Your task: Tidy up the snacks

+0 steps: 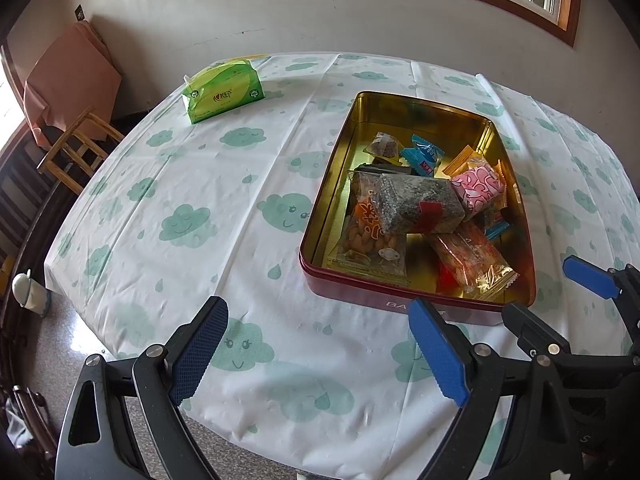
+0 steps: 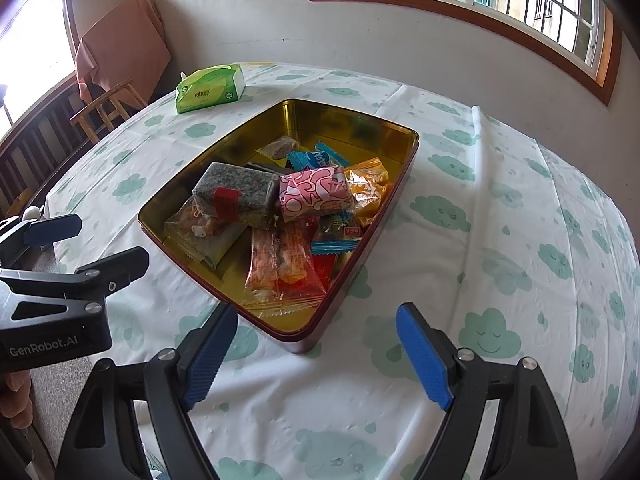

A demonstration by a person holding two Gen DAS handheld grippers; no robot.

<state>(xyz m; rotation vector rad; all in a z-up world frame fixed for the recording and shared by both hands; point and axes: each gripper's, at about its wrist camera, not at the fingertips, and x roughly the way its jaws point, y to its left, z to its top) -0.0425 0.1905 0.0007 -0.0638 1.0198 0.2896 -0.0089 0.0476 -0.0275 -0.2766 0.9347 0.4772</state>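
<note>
A red tin (image 1: pixel 326 184) (image 2: pixel 208 152) with a gold inside stands open on the cloud-print tablecloth. It holds several wrapped snacks: a grey speckled block (image 1: pixel 416 200) (image 2: pixel 236 192), a pink patterned pack (image 1: pixel 478 188) (image 2: pixel 316 190), a bag of nuts (image 1: pixel 372 240) (image 2: pixel 200 232), an orange-red wrapper (image 1: pixel 468 256) (image 2: pixel 280 264) and a blue candy (image 1: pixel 422 156) (image 2: pixel 312 158). My left gripper (image 1: pixel 318 306) (image 2: pixel 112 237) hovers open at the tin's near left corner, with nothing between its fingers. My right gripper (image 2: pixel 316 311) (image 1: pixel 552 292) is open and empty beside the tin's near right corner.
A green tissue pack (image 1: pixel 224 92) (image 2: pixel 210 88) lies at the table's far left. A wooden chair (image 1: pixel 76 148) (image 2: pixel 108 112) draped with a pink cloth stands by the wall. A white cup (image 1: pixel 30 294) sits on the floor left of the table. Bare tablecloth (image 2: pixel 500 240) stretches right of the tin.
</note>
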